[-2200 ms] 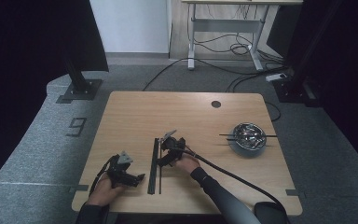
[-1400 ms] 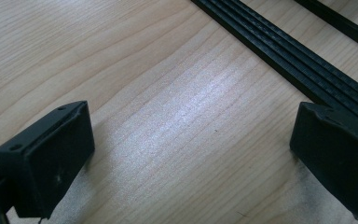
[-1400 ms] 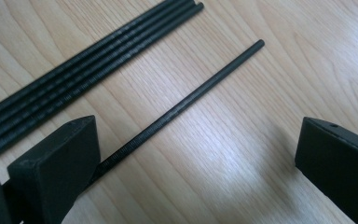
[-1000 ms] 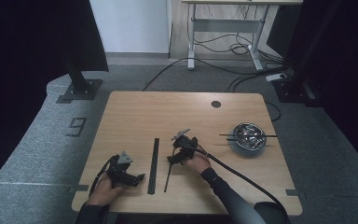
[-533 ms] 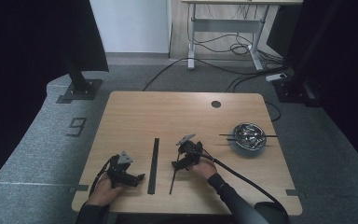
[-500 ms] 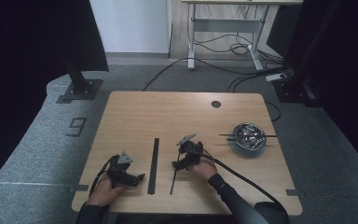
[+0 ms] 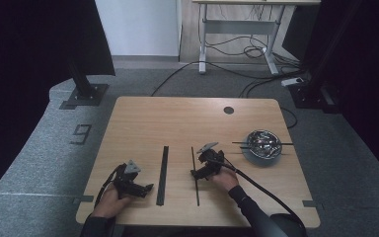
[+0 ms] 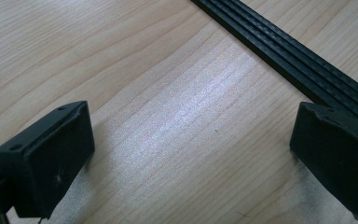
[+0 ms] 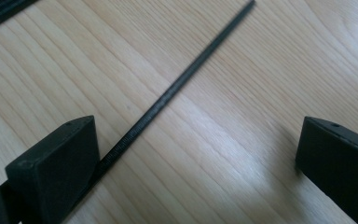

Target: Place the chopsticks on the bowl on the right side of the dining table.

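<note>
Right hand-held gripper [image 7: 203, 168] jaws apart over single thin rod [image 7: 195, 175] lying lower-centre on worktop [image 7: 187, 116], separated from rod bundle [image 7: 162, 174]; left hand-held gripper [image 7: 137, 186] jaws apart, idle; remaining rods left.

On the counter [image 7: 177, 118], a flat strip [image 7: 162, 174] lies near the middle, running from near to far. A thin rod [image 7: 195, 174] lies just to its right, running the same way. The left tool [image 7: 145, 188] sits at the near left, just left of the strip. The right tool [image 7: 197, 174] sits over the rod, jaws wide apart. A bowl [image 7: 261, 145] stands far off to the right, with a stick [image 7: 262, 143] lying across its top.
</note>
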{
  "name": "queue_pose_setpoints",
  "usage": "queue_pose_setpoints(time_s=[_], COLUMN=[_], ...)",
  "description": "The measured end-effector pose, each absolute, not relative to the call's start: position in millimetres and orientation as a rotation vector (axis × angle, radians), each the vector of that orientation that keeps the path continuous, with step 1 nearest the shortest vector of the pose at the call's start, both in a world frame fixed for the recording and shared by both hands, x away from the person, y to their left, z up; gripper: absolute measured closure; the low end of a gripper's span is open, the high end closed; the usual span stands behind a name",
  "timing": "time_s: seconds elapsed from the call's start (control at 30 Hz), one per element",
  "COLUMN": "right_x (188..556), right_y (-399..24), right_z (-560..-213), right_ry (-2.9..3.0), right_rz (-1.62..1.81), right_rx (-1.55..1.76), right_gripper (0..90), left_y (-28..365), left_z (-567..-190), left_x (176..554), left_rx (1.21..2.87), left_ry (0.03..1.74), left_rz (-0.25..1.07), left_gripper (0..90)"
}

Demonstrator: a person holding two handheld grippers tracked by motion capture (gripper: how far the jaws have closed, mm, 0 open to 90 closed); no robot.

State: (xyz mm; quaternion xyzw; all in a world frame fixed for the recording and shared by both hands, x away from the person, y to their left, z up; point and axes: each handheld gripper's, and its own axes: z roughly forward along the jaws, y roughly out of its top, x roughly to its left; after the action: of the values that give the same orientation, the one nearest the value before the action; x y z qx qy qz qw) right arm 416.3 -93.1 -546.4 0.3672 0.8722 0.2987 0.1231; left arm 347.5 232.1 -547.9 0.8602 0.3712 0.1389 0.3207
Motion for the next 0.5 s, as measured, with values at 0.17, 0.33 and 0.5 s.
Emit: queue_pose_setpoints(time_s=[0.17, 0.33, 0.5], right_x=[416, 423, 435], right_y=[-103, -103, -103], right_z=[-547, -547, -548], right_ry=[2.534, 2.515, 2.465], right_rz=[0.871, 0.879, 0.887], right_rx=[1.087, 1.103, 1.154], right_gripper=[0.0, 0.0, 0.0], left_y=[232, 232, 232], left_z=[-548, -548, -548], left_x=[348, 348, 347], left_rx=[2.26, 2.26, 2.261], left_ry=[0.975, 0.975, 0.975], left_rz=[0.365, 0.365, 0.364], left_gripper=[0.0, 0.0, 0.0])
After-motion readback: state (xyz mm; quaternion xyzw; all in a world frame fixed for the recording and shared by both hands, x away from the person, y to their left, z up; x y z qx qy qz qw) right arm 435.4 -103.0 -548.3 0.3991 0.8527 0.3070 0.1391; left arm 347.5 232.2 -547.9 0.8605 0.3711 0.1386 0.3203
